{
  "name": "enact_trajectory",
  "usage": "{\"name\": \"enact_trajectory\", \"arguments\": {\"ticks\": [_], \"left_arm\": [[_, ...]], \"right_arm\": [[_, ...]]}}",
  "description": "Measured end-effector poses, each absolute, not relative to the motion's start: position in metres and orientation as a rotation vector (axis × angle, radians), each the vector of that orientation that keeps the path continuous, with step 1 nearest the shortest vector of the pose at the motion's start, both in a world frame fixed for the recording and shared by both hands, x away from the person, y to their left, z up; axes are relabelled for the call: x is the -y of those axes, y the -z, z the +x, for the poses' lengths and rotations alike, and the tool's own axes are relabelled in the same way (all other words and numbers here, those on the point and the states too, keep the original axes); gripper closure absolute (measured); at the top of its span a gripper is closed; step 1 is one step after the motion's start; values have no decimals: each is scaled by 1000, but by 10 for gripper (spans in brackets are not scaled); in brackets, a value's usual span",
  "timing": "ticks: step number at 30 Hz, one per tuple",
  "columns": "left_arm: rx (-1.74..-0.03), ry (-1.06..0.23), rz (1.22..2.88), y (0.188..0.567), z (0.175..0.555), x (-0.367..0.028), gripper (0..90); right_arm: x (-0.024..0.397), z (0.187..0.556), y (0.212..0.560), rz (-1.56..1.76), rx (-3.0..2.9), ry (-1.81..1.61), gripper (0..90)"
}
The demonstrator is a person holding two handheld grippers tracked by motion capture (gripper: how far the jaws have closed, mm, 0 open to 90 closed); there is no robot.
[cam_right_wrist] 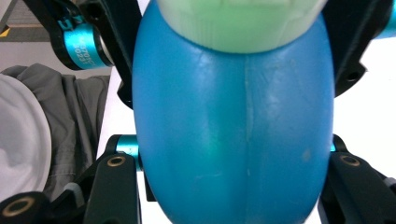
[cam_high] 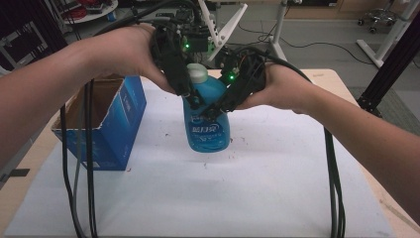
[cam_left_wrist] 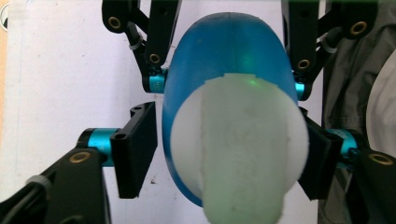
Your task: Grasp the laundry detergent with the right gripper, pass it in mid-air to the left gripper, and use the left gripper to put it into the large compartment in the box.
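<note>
White tabletop (cam_high: 257, 188), blue bottle (cam_high: 208, 126) midway, blue box (cam_high: 106, 129) left edge

Dim overhead; closeups prob. blurred.

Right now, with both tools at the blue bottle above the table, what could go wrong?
1. The blue detergent bottle hangs clear of the table, gripped on its smooth curved shoulder by the right tool; it could slip.
2. The left tool is not yet tight: one pad stands off the bottle, so a handover now may drop it.
3. The white cap sits between both tools and could be knocked.
</note>
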State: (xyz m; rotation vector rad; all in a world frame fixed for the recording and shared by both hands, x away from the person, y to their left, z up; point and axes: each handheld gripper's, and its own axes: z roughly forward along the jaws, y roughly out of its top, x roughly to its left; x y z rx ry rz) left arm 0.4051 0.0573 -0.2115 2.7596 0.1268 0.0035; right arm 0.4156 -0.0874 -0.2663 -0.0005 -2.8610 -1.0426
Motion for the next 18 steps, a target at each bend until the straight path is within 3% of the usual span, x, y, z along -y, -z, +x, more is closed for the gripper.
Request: {"name": "enact_trajectory", "arguments": {"ticks": [18], "left_arm": [[-123, 2, 2743, 210, 405, -58, 374]], "right_arm": [[89, 416, 265, -12, 2866, 1032, 452]]}}
